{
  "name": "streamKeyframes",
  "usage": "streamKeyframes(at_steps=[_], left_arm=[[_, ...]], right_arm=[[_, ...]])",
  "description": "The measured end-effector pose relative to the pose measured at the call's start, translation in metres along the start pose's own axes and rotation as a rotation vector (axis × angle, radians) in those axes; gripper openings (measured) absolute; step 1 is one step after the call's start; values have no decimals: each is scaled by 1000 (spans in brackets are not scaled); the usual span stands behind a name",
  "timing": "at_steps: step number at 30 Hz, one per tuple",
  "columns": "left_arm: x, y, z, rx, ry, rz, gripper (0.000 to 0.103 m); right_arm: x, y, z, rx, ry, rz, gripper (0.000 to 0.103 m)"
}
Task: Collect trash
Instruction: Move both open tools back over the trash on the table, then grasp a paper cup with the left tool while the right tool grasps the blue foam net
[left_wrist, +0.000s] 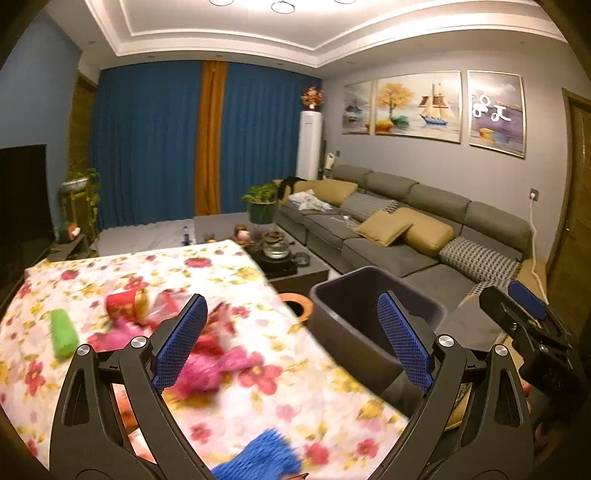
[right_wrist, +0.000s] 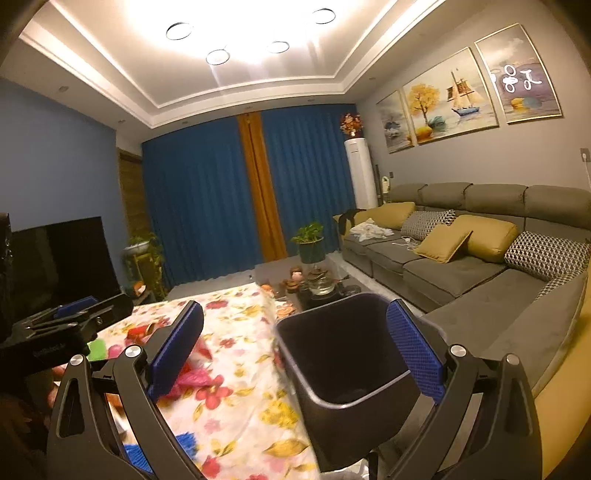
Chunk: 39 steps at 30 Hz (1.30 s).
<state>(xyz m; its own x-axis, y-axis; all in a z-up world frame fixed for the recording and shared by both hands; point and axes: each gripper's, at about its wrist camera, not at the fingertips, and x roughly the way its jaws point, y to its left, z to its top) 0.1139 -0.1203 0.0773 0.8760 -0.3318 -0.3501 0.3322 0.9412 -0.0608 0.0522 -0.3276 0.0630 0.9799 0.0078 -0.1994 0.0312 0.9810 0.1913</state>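
Note:
A table with a flowered cloth (left_wrist: 229, 413) carries trash: a green piece (left_wrist: 63, 334), a red and gold wrapper (left_wrist: 127, 301), pink crumpled pieces (left_wrist: 207, 365) and a blue foam net (left_wrist: 258, 459). A dark bin (left_wrist: 354, 328) stands at the table's right edge; it also shows in the right wrist view (right_wrist: 347, 369). My left gripper (left_wrist: 295, 343) is open and empty above the pink pieces and the table edge. My right gripper (right_wrist: 295, 354) is open and empty above the bin's rim; it shows from the side in the left wrist view (left_wrist: 528, 306).
A grey sofa (left_wrist: 406, 229) with yellow cushions runs along the right wall. A dark coffee table (left_wrist: 284, 258) with a teapot and a potted plant stands behind the flowered table. A television (right_wrist: 62, 254) is on the left, blue curtains behind.

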Motion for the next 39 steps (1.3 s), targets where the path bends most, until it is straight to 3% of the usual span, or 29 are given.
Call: streamKeyframes(at_steps=[9,15,19,30,38,39], left_arm=[[-48,57,-46,-50,-24,134,92],[-71,99,-82,-49,-38,279,92],[-78,118,-104,-53,-26,311,92],[-75,148,-146,-85,57,278,92],[-61,147,-155,-101,92,232,92],[-58,148,-155,-103,98,226,92]], right_arm=[[-8,53,-43,-45,51,72,96],[0,85,-77,-86,124,124,96],[8,109,-103,-116,182,163,96],[31,146,-155,-199,331,189,95],[50,155,-176,-227,433,191,88],[51,155,-178,-230,441,195,83]])
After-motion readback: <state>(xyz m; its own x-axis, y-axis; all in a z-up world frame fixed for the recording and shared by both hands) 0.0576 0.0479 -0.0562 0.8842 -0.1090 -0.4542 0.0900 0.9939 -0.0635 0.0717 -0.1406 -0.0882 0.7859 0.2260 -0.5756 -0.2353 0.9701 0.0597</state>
